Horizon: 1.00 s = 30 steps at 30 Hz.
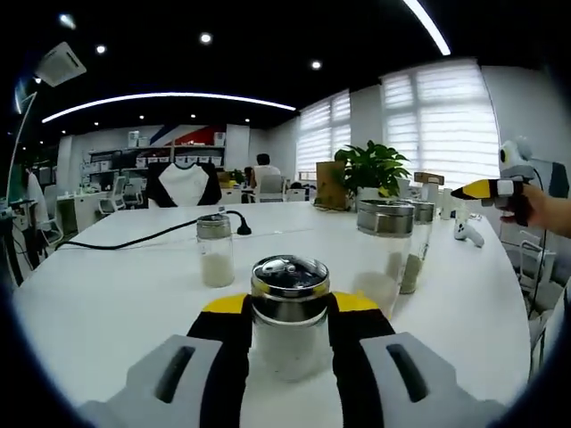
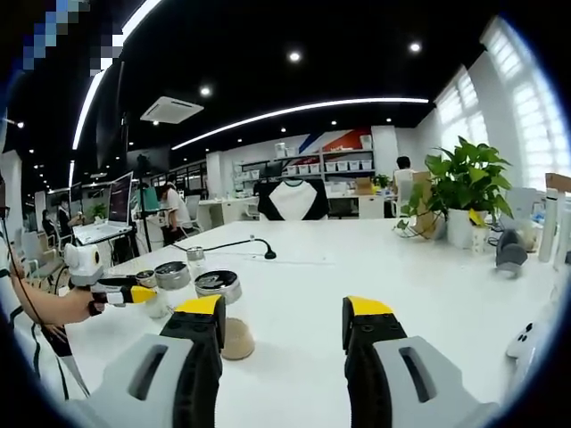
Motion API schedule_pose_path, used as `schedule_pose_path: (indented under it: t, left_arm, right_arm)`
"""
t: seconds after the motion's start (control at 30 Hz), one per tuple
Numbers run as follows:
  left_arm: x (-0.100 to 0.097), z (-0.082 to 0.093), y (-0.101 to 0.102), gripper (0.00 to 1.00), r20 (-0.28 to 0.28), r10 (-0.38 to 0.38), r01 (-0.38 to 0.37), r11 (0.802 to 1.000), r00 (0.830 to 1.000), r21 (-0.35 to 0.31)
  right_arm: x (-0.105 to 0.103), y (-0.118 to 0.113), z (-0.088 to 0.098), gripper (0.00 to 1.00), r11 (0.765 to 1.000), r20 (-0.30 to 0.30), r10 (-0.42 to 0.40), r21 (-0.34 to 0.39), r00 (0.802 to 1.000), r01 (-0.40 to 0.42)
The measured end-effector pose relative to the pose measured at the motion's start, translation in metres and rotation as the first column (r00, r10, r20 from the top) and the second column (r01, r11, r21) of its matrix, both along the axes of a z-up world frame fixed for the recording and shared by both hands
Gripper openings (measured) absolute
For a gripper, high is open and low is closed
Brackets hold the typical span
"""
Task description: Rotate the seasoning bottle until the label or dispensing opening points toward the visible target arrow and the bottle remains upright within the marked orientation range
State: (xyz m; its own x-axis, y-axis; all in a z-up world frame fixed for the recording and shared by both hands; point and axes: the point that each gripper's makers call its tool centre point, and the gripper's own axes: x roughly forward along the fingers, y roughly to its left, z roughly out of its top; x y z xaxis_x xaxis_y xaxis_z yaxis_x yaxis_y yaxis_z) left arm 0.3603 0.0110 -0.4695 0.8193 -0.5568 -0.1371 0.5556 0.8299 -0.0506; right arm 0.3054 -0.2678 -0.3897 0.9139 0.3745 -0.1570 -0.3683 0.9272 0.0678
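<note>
Seasoning bottle (image 1: 289,314): clear glass, steel shaker lid; upright on white table (image 1: 107,303).

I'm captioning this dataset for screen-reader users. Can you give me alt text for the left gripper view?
The left tongs are closed around a steel-lidded jar standing upright on a white table. Three more jars stand behind it, one to the left and two to the right, and a black cable lies on the table.

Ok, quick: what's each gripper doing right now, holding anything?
Left gripper: shut on the seasoning bottle, jaws on both its sides.
Right gripper: open, nothing between its jaws, above the white table.
</note>
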Motion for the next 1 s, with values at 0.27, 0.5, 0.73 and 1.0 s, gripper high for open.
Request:
schedule_pose_path:
  t: [0.27, 0.5, 0.73, 1.0]
  left_arm:
    - [0.002, -0.001, 0.000, 0.36, -0.011, 0.006, -0.006, 1.000, 1.000, -0.012]
    - [-0.009, 0.025, 0.004, 0.49, 0.060, -0.123, 0.125, 0.991, 0.991, -0.035]
    - [-0.015, 0.032, -0.001, 0.49, 0.052, -0.314, 0.312, 0.949, 0.948, 0.049]
    - [-0.003, 0.035, -0.008, 0.48, 0.046, -0.368, 0.366, 0.929, 0.929, 0.052]
  right_arm:
    - [-0.001, 0.004, 0.006, 0.51, 1.000, 0.016, 0.011, 0.010, 1.000, -0.011]
    - [-0.003, 0.002, 0.002, 0.51, 1.000, 0.005, 0.009, 0.011, 1.000, -0.009]
    - [-0.003, 0.004, 0.004, 0.51, 1.000, 0.005, 0.012, 0.007, 1.000, -0.012]
    - [-0.002, 0.012, 0.006, 0.51, 1.000, 0.005, 0.029, -0.011, 1.000, -0.028]
